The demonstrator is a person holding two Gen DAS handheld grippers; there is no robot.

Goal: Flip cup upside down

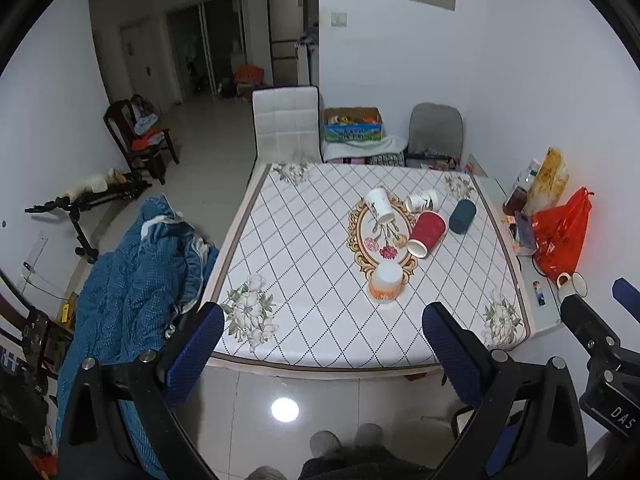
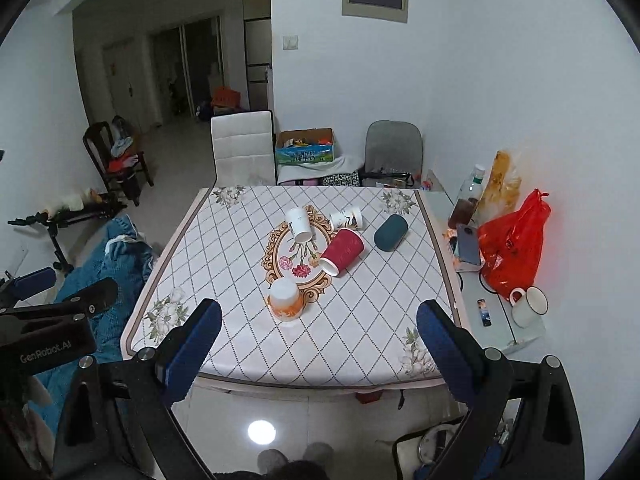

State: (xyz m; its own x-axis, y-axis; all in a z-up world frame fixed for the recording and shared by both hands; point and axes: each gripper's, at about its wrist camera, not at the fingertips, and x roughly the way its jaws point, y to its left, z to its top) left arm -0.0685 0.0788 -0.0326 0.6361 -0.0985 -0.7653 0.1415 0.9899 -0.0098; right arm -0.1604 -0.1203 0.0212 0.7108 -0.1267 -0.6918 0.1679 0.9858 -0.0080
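Cups crowd the diamond-patterned table (image 1: 304, 280): inverted orange-and-white paper cup (image 1: 385, 282), toppled ribbed red cup (image 1: 426, 233); both grippers (image 1: 323, 354) (image 2: 319, 344) gape empty; "GenRobot.AI" marks one.

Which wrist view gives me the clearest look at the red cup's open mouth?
Right wrist: the red cup lies on its side, its white rim facing the camera. Left wrist shows it similarly, slightly farther off.

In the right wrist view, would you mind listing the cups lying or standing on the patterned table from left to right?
Orange and white cup, standing upside down → white cup → red cup → dark teal cup. The small patterned cup behind the red one overlaps it in the order, so I leave it out.
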